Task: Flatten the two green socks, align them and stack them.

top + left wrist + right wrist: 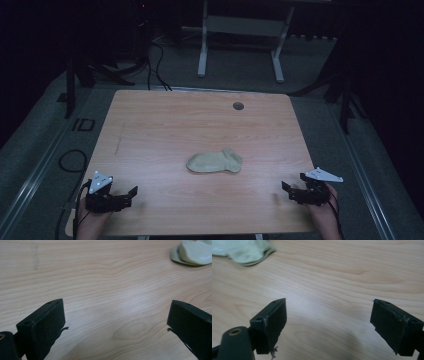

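- Left gripper point(131, 193): fingers point(43, 325) spread wide, holding nothing, low over bare bench point(165, 125).
- Right gripper point(286, 189): fingers point(270, 323) likewise spread and empty.
- Sock point(215, 162): pale green, lying flat and folded on the bench, ahead of and between both pairs of fingers, well apart from each.
- Hands hold both grippers near the bench's front edge, pointing inward.

Table point(150, 130): pale wood-grain top, smooth, with a soft satin sheen; a faint grey scuff showed toward its left side. Sock point(215, 162): pale green knit cloth, matt and soft-looking, with a ribbed cuff. Left gripper point(116, 315): jaws appeared matt black plastic, edges slightly worn, a stray fibre at one pad. Right gripper point(328, 312): the same matt black finish, scuffed corners, with a brass-coloured metal insert.
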Motion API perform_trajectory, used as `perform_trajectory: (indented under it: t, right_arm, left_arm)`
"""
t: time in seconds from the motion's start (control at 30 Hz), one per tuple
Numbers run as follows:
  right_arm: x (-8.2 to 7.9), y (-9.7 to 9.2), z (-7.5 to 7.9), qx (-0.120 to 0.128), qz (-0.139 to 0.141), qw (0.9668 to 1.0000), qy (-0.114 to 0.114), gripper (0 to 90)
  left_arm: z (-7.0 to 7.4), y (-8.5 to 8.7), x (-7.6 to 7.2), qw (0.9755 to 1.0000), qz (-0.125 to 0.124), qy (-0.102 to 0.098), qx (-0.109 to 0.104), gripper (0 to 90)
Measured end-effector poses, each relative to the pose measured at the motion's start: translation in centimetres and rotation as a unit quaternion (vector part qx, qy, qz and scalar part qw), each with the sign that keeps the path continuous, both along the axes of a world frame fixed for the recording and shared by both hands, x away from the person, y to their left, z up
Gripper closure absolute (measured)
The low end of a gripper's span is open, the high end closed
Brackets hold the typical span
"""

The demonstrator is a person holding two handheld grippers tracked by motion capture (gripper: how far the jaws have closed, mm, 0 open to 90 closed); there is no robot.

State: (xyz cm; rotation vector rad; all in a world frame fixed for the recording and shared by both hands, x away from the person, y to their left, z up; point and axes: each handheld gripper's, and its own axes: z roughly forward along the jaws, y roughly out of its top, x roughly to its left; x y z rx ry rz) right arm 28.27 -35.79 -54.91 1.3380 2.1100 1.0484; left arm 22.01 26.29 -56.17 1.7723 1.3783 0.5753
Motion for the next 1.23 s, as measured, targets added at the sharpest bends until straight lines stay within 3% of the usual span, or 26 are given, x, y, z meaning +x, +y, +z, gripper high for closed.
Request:
perform_trajectory:
  t: [0.07, 0.1, 0.3, 0.43, 0.63, 0.7, 0.87, 1.03, 1.23]
  right_arm:
    - [-0.1, -0.1, 0.0, 0.002, -0.011, 0.9999, -0.006, 13.8]
    - [-0.3, -0.5, 0.0, 0.025, -0.022, 0.9994, -0.013, 14.0]
    - [-0.6, -0.7, -0.5, 0.005, -0.034, 0.9993, -0.011, 13.9]
    - [-0.6, -0.7, -0.6, 0.0, -0.044, 0.9989, -0.015, 13.9]
    - [-0.6, -0.4, -0.7, -0.036, -0.057, 0.9976, -0.02, 13.9]
    - [-0.7, -0.3, -0.8, -0.037, -0.059, 0.9973, -0.022, 13.9]
    - [-0.8, -0.3, -0.9, -0.035, -0.075, 0.9955, -0.045, 13.9]
    - [-0.7, -0.3, -1.0, -0.035, -0.078, 0.995, -0.052, 13.9]
    - [-0.7, -0.3, -1.1, -0.031, -0.08, 0.995, -0.05, 13.9]
  left_arm:
    - [0.0, 0.1, -0.1, 1.0, 0.007, 0.001, -0.001, 1.8]
    - [-0.1, 0.4, -0.3, 0.9997, 0.024, -0.009, -0.007, 1.8]
    - [-0.1, 1.4, -0.7, 0.9981, 0.058, -0.012, -0.021, 1.8]
    - [-0.4, 1.7, -1.2, 0.9962, 0.085, -0.017, -0.001, 1.8]
    - [-0.7, 1.8, -1.5, 0.9951, 0.098, -0.014, 0.005, 1.8]
    - [-0.7, 1.8, -1.5, 0.9951, 0.098, -0.014, 0.005, 1.8]
    - [-0.7, 2.7, -1.9, 0.992, 0.124, -0.02, -0.01, 1.8]
    - [-0.7, 3.0, -2.1, 0.9897, 0.139, -0.031, -0.015, 1.8]
    - [-0.8, 3.0, -2.0, 0.9899, 0.138, -0.03, -0.014, 1.8]
